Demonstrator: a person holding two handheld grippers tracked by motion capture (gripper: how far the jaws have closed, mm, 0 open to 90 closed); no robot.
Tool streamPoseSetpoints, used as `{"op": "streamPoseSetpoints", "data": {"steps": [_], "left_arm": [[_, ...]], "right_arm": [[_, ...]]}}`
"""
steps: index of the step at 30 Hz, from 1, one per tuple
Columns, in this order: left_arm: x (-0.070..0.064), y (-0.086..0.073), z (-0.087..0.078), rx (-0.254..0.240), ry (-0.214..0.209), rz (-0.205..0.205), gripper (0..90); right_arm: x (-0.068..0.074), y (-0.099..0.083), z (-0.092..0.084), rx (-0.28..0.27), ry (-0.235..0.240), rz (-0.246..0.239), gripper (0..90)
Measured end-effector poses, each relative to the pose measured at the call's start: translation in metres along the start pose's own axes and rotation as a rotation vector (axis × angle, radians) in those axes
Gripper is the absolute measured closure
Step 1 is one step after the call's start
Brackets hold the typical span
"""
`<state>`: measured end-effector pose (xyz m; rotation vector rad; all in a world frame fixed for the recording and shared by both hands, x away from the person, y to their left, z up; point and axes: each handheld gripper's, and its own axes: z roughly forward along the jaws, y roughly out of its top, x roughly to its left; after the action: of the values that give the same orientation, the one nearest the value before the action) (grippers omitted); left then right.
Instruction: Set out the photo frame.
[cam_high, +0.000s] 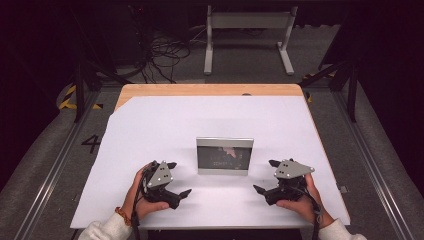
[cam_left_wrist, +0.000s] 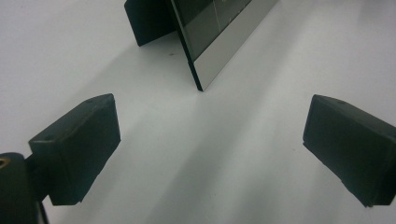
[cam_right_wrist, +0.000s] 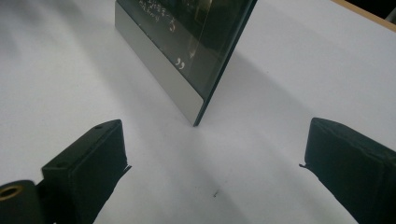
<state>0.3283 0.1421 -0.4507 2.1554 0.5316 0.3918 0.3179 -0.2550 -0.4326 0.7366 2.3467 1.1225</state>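
A silver picture frame (cam_high: 224, 156) with a dark glossy picture stands upright on the white sheet (cam_high: 165, 125), near the middle of the table's front half. My left gripper (cam_high: 180, 178) rests on the sheet to the frame's left, open, jaws wide with nothing between them. In the left gripper view the frame's near corner (cam_left_wrist: 224, 37) and its black back stand (cam_left_wrist: 147, 21) lie ahead of the open left gripper (cam_left_wrist: 210, 144). My right gripper (cam_high: 264, 176) rests to the frame's right, also open and empty. In the right gripper view the frame (cam_right_wrist: 187, 42) stands just beyond the right gripper (cam_right_wrist: 215, 163).
The white sheet covers most of a wooden table, whose bare edge (cam_high: 210, 90) shows at the back. On the floor behind are a white metal stand (cam_high: 247, 20) and loose black cables (cam_high: 160, 50). Dark tripod legs (cam_high: 80, 90) flank the table.
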Motion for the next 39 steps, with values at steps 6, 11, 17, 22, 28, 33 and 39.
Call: {"op": "streamPoseSetpoints", "data": {"steps": [6, 11, 17, 22, 28, 33, 39], "left_arm": [[0.0001, -0.0015, 0.0015, 0.002, 0.001, -0.002, 4.3], [0.0035, -0.0028, 0.0013, 0.0, 0.009, -0.012, 4.4], [0.0029, -0.0024, 0.0006, 0.0, 0.025, -0.003, 4.6], [0.0029, -0.0023, 0.0006, 0.011, 0.034, 0.011, 4.8], [0.0026, -0.0017, 0.0023, 0.022, 0.034, 0.021, 5.2], [0.0035, -0.0017, 0.0014, 0.021, 0.041, 0.015, 5.2], [0.0033, -0.0013, 0.0018, 0.022, 0.04, 0.017, 5.3]], "right_arm": [[0.0013, -0.0035, 0.0027, 0.004, -0.008, -0.001, 6.5], [0.0021, -0.0033, 0.002, 0.0, -0.03, -0.006, 7.0], [0.0037, -0.0049, 0.0031, 0.003, -0.035, -0.004, 7.1], [0.0046, -0.0038, 0.0034, 0.001, -0.038, -0.01, 6.9], [0.0034, -0.0041, 0.0044, 0.007, -0.047, -0.012, 7.2], [0.0037, -0.0038, 0.0038, 0.005, -0.046, -0.013, 7.2], [0.0038, -0.0033, 0.0033, 0.0, -0.049, -0.013, 7.2]]}}
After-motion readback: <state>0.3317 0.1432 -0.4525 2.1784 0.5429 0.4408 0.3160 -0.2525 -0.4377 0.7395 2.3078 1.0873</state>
